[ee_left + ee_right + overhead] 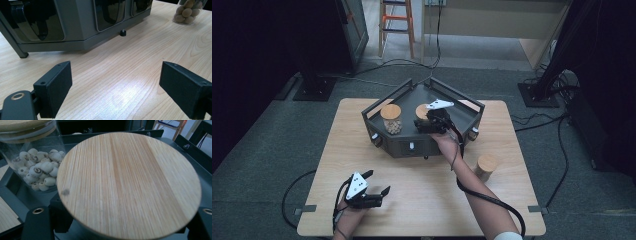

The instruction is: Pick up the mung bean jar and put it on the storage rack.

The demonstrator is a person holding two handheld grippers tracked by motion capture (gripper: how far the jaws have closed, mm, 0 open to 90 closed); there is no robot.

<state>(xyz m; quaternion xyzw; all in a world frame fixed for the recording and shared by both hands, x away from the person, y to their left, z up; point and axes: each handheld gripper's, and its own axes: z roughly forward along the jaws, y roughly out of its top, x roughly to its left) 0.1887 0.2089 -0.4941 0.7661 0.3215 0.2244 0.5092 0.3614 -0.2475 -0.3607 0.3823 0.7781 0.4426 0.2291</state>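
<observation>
- My right gripper (430, 121) is clamped on the wooden-lidded jar (128, 185), inside the dark tray (377, 107), right of the other jar (391, 119).
- My left gripper (377, 187) rests apart-jawed on the near desk (422, 195), well away.

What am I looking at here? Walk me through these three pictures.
A person sits at a wooden table with a hand-held tool in each hand, each with two black jaws. The high view looks down from above; the other two views come from cameras riding on the tools. The left gripper hovers over bare table, jaws wide open. The right gripper reaches into a dark grey tray and is shut on a jar with a round wooden lid. Beside it in the tray stands a second jar holding pale round pieces. A third jar stands on the table right of the tray.
</observation>
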